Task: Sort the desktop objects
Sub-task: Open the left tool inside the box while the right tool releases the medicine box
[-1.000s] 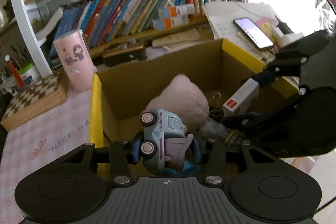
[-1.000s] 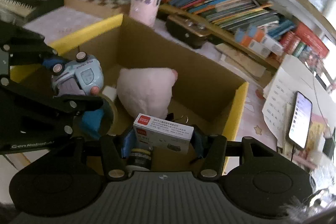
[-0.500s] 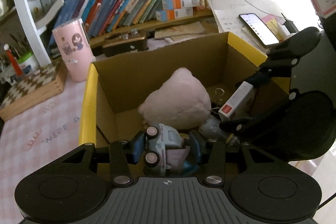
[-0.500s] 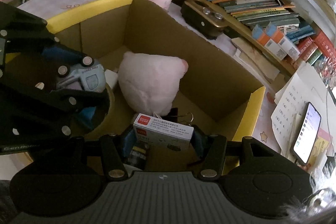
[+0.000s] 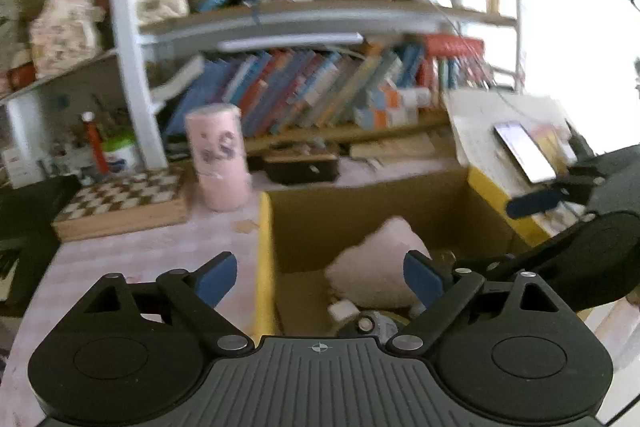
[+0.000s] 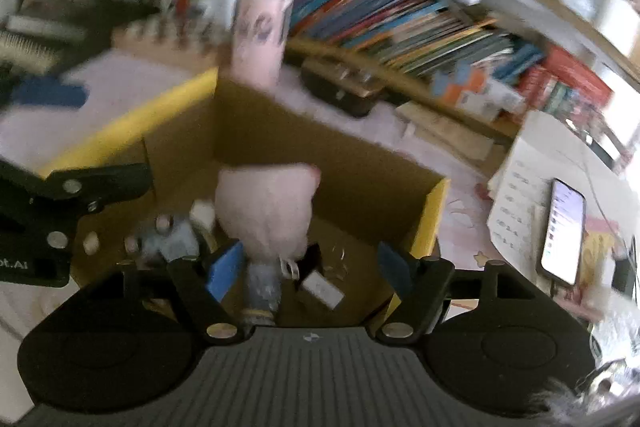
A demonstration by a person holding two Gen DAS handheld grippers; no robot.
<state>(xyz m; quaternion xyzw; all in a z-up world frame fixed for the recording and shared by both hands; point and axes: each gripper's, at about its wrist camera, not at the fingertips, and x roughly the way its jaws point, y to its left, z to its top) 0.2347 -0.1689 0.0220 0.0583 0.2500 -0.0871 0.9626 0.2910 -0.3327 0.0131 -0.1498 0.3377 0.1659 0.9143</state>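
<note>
**A:** Looking past the left gripper (image 5: 316, 277), I see its blue fingers (image 5: 214, 279) spreading apart with nothing between them. Is the drop finished?

**B:** I judge so. The toy car (image 6: 170, 241), pale blue hard plastic with round wheels, lies on the floor of the cardboard box (image 6: 360, 155) near its left wall, free of both tools. The right gripper (image 6: 310, 267) is opening too, its fingers (image 6: 224, 269) bare. The small white carton (image 6: 322, 287), flat and sharp-edged, rests on the box floor between them, touching neither.

**A:** So both releases are done. What comes next?

**B:** Probably lifting clear of the box and finding another loose item on the table. That calls for rising past the yellow-taped rim (image 5: 264, 259) without snagging it, since the left gripper straddles that left wall.

**A:** And beyond the fingers?

**B:** A pink plush toy (image 6: 266, 207), soft and rounded, fills the middle of the box. Some small metal bits lie by the carton, too blurred to name. Past the box's far left corner stands a smooth pink cylinder cup (image 5: 219, 157), beside a wooden chessboard (image 5: 124, 195) towards the table's left edge. A phone (image 6: 562, 231) lies on papers near the right edge, glossy and flat. Behind it all, rows of books (image 5: 304, 91) line the shelf.
</note>
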